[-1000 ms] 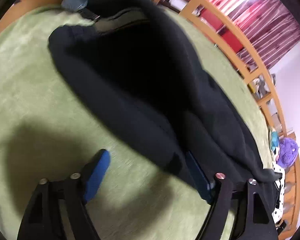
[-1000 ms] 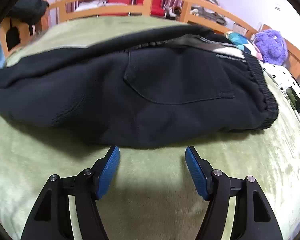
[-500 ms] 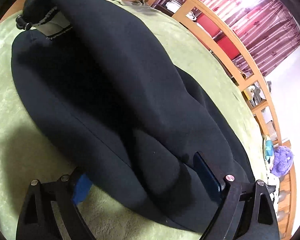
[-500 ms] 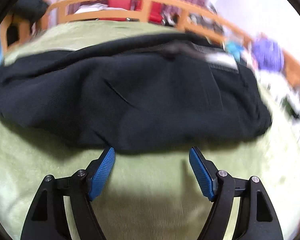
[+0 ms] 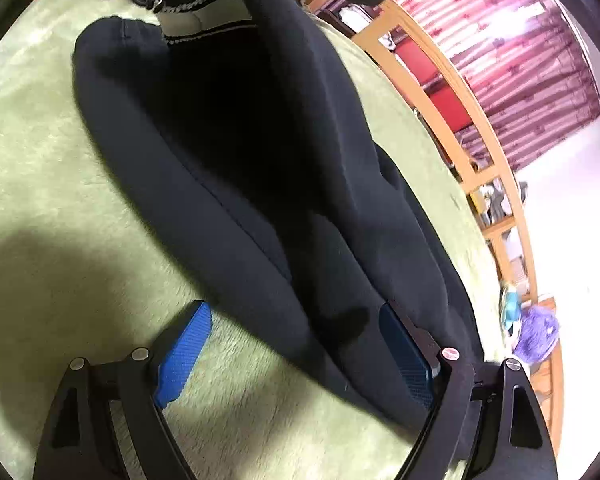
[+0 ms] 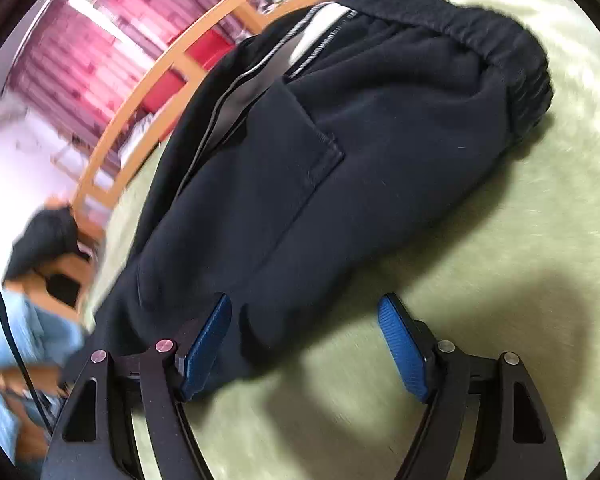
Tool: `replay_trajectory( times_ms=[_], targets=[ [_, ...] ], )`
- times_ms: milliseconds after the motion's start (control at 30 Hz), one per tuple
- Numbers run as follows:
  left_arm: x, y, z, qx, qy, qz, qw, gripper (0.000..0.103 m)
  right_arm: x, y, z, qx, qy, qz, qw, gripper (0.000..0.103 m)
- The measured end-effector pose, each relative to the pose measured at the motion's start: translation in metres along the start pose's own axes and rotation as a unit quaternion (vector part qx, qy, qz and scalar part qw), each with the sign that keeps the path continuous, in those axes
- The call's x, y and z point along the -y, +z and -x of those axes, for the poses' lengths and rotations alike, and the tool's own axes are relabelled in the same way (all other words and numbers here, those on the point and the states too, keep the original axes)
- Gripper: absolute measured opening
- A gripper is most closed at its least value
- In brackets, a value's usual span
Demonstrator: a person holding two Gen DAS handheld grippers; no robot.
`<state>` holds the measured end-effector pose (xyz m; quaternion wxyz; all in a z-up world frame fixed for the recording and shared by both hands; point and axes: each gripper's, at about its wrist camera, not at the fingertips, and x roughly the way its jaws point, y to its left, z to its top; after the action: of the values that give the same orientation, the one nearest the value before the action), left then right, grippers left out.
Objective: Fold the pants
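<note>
Black pants (image 5: pixel 260 152) lie folded lengthwise on a green blanket (image 5: pixel 40 200). In the left wrist view my left gripper (image 5: pixel 296 344) is open, its blue pads straddling the near edge of the leg fabric without closing on it. In the right wrist view the pants (image 6: pixel 320 160) show the back pocket and the elastic waistband (image 6: pixel 500 48) at the upper right. My right gripper (image 6: pixel 304 344) is open; the pants' edge lies between its pads, the left pad over the fabric and the right pad over the blanket (image 6: pixel 520 280).
A wooden bed rail (image 5: pixel 460 120) runs along the far side, with red-striped curtains (image 5: pixel 520 40) behind. A purple plush toy (image 5: pixel 536 332) lies at the right. Light blue cloth (image 6: pixel 20 340) and a dark bundle (image 6: pixel 48 240) lie at the left.
The left gripper pulled back slightly so its left pad shows again. The right gripper swung and rolled, moving from in front of the pants to over their edge.
</note>
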<state>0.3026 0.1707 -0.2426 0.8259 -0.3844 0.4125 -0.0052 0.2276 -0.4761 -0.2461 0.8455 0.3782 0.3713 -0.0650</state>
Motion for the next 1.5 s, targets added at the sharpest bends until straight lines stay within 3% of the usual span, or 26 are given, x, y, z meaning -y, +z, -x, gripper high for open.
replay_trajectory(
  times_ms=[200,267,300,333,367,400,467,600,833,1067,1233,1333,1400,1467,1500],
  targets=[
    [0.017,0.012,-0.023,0.012,-0.008,0.007,0.9999,0.086,-0.022,0.011,-0.032,0.010,-0.008,0.012,1.000,0.077],
    [0.017,0.010,-0.024,0.019,-0.001,0.009,0.9998,0.086,-0.026,0.017,-0.040,0.012,-0.006,0.011,1.000,0.067],
    [0.019,0.011,-0.027,0.025,0.001,0.008,0.9997,0.080,-0.027,0.020,-0.045,0.017,-0.011,0.007,1.000,0.061],
    [0.020,0.011,-0.029,0.029,0.009,0.004,0.9995,0.071,-0.028,0.023,-0.049,0.020,-0.021,0.004,1.000,0.045],
    [0.019,0.012,-0.030,0.037,0.025,0.003,0.9990,0.048,-0.026,0.024,-0.049,0.021,-0.027,0.002,0.999,0.025],
    [0.016,0.013,-0.030,0.038,0.022,0.006,0.9990,0.023,-0.024,0.026,-0.052,0.018,-0.024,0.001,1.000,0.019],
    [0.009,0.015,-0.025,0.029,-0.014,0.013,0.9994,0.016,-0.017,0.027,-0.051,0.022,0.007,-0.019,1.000,0.013],
    [0.019,0.011,0.008,0.049,-0.016,-0.009,0.9986,0.015,-0.039,0.019,-0.026,0.073,-0.027,0.031,0.997,0.012],
    [0.000,-0.022,0.076,0.033,-0.019,0.002,0.9993,0.015,-0.045,0.000,0.029,0.077,-0.013,0.033,0.996,0.011],
    [-0.037,-0.097,0.144,0.004,-0.005,-0.007,1.0000,0.015,0.000,-0.047,0.116,0.055,-0.034,0.043,0.997,0.011],
    [-0.048,-0.129,0.158,-0.001,-0.007,-0.015,0.9999,0.016,0.029,-0.069,0.156,0.045,-0.054,0.060,0.996,0.011],
    [-0.051,-0.126,0.147,-0.024,0.006,-0.020,0.9995,0.024,0.043,-0.069,0.149,0.010,-0.041,0.047,0.998,0.015],
    [-0.058,-0.122,0.146,-0.056,0.015,-0.018,0.9982,0.034,0.043,-0.077,0.148,-0.003,-0.065,0.063,0.996,0.025],
    [-0.066,-0.125,0.161,-0.060,0.012,-0.022,0.9979,0.038,0.037,-0.081,0.149,-0.006,-0.089,0.076,0.993,0.031],
    [-0.068,-0.128,0.173,-0.054,0.016,-0.035,0.9978,0.046,0.033,-0.084,0.151,-0.004,-0.095,0.082,0.992,0.031]
  ],
)
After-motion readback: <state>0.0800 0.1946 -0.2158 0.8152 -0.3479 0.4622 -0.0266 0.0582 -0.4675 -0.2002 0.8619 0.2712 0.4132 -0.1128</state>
